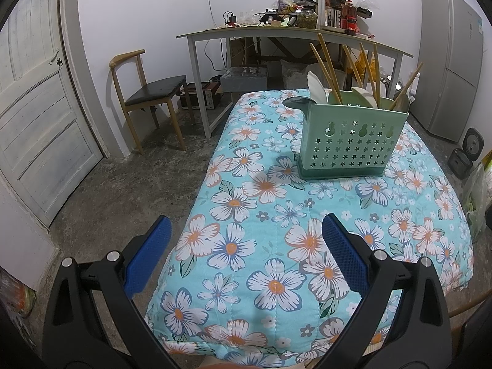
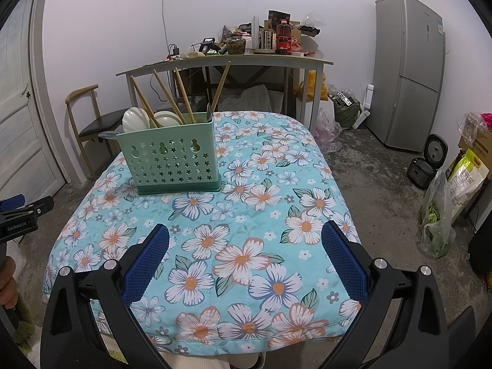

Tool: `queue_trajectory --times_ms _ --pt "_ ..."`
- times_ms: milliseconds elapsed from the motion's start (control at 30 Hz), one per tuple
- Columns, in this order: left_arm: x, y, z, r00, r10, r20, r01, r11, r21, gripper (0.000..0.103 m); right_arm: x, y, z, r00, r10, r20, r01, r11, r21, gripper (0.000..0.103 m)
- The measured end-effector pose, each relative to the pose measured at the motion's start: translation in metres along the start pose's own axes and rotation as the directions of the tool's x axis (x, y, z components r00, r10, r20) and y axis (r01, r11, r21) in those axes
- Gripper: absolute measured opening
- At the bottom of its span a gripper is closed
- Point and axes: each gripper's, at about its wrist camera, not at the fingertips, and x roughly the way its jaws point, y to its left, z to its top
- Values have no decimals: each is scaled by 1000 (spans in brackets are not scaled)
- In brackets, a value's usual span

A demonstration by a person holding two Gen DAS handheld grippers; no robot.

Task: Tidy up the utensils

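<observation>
A green perforated utensil basket (image 1: 350, 141) stands on the table with the floral cloth (image 1: 261, 215); it also shows in the right wrist view (image 2: 175, 160). It holds several wooden chopsticks (image 1: 330, 70) (image 2: 172, 97) and white spoons (image 1: 316, 87) (image 2: 135, 120). My left gripper (image 1: 246, 230) is open and empty above the near left part of the cloth. My right gripper (image 2: 246, 240) is open and empty above the near edge, right of the basket. The left gripper also shows at the left edge of the right wrist view (image 2: 21, 215).
A wooden chair (image 1: 147, 92) and a door (image 1: 40, 107) stand at the left. A cluttered desk (image 2: 233, 61) stands behind the table. A grey fridge (image 2: 412, 70), a rice cooker (image 2: 427, 163) and bags (image 2: 439, 221) are at the right.
</observation>
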Motion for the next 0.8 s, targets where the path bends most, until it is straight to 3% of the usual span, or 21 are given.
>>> queue_trajectory --times_ms 800 --pt "0 0 0 1000 1 0 -1 1000 0 95 1 -1 0 1000 0 -1 0 1000 -1 97"
